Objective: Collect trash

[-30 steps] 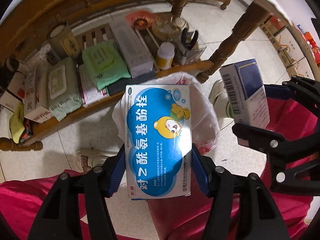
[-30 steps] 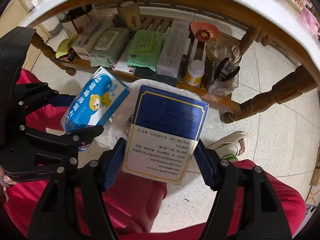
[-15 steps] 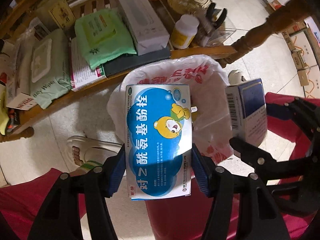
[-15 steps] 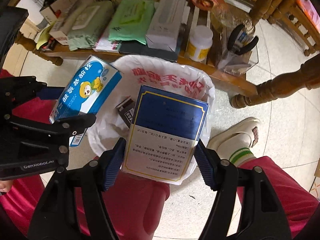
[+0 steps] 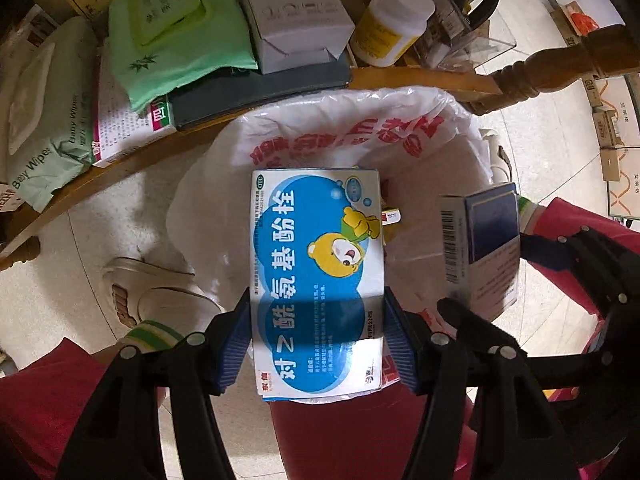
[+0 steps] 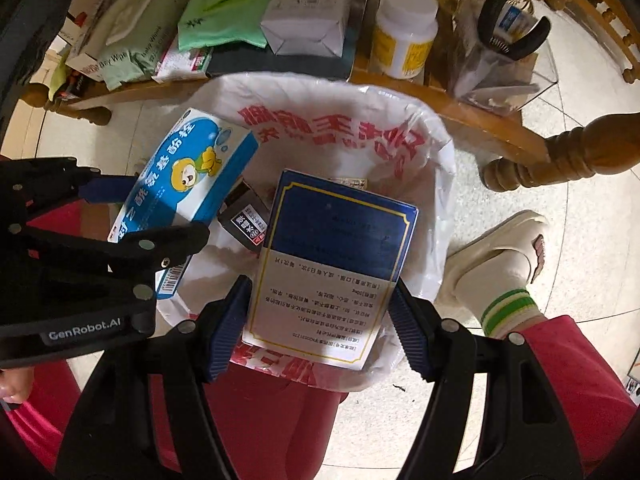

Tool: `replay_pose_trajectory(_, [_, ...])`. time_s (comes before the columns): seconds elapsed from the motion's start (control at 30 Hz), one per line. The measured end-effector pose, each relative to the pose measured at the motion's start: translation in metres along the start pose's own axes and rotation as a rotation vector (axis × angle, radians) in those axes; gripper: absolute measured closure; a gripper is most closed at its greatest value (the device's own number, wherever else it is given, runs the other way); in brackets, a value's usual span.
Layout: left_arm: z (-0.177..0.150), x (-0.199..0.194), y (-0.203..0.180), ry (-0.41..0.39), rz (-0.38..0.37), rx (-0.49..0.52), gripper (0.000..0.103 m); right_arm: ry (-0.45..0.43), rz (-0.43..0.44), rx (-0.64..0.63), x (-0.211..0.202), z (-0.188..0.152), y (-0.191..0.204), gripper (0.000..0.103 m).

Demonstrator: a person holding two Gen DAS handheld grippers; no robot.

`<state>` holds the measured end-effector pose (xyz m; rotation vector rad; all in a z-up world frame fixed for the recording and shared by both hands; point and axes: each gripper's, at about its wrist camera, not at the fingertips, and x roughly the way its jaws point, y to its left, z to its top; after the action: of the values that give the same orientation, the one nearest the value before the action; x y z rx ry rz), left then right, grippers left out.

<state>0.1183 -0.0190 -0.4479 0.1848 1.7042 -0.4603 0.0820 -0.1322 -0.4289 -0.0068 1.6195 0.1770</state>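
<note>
My left gripper (image 5: 318,336) is shut on a light blue medicine box with a cartoon bear (image 5: 316,280), held directly over the white-bagged trash bin (image 5: 344,128). My right gripper (image 6: 320,320) is shut on a dark blue and white medicine box (image 6: 332,260), also above the bin's mouth (image 6: 340,120). Each view shows the other gripper and its box: the dark blue box (image 5: 480,248) at the right, the bear box (image 6: 184,188) at the left. A small dark box (image 6: 246,220) lies inside the bin.
A low wooden shelf (image 5: 420,80) behind the bin carries wipes packs (image 5: 172,28), a white carton (image 5: 292,12), a white and yellow bottle (image 6: 402,32) and a clear holder with clips (image 6: 508,60). A person's red-trousered legs and slippered feet (image 6: 492,256) flank the bin. A table leg (image 6: 560,156) stands at right.
Both grippers have come down with their boxes toward the bin, which now looms larger beneath them. The grips are unchanged.
</note>
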Motion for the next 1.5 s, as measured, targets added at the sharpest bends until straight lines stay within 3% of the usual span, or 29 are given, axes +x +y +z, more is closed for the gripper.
replay_pose_trajectory(0.13, [0.004, 0.008, 0.004, 0.051, -0.025, -0.016, 0.037, 0.023, 0.014, 0.003, 0.006, 0.001, 0.000, 0.034])
replay_pose_trajectory(0.17, [0.005, 0.010, 0.007, 0.070, -0.049, -0.037, 0.026, 0.031, 0.007, 0.003, 0.008, 0.002, 0.000, 0.025])
replay_pose_trajectory(0.2, [0.006, 0.011, 0.009, 0.069, -0.070, -0.052, 0.022, 0.032, 0.005, 0.005, 0.009, 0.002, -0.001, 0.022])
replay_pose_trajectory(0.33, [0.006, 0.006, 0.013, 0.048, -0.043, -0.061, 0.019, 0.025, 0.051, 0.034, 0.008, 0.006, -0.004, 0.022])
replay_pose_trajectory(0.57, [0.005, 0.006, 0.014, 0.049, -0.032, -0.078, 0.019, 0.023, 0.048, 0.048, 0.006, 0.007, -0.009, 0.022])
replay_pose_trajectory(1.0, [-0.008, -0.019, 0.018, -0.017, 0.025, -0.107, 0.015, 0.009, 0.000, 0.112, -0.003, -0.006, -0.021, 0.022])
replay_pose_trajectory(1.3, [-0.029, -0.046, 0.007, -0.094, 0.084, -0.094, 0.015, -0.115, -0.033, 0.153, -0.049, -0.022, -0.024, 0.015])
replay_pose_trajectory(1.5, [-0.045, -0.076, -0.006, -0.189, 0.144, -0.083, 0.015, -0.206, -0.072, 0.135, -0.082, -0.032, -0.013, 0.012])
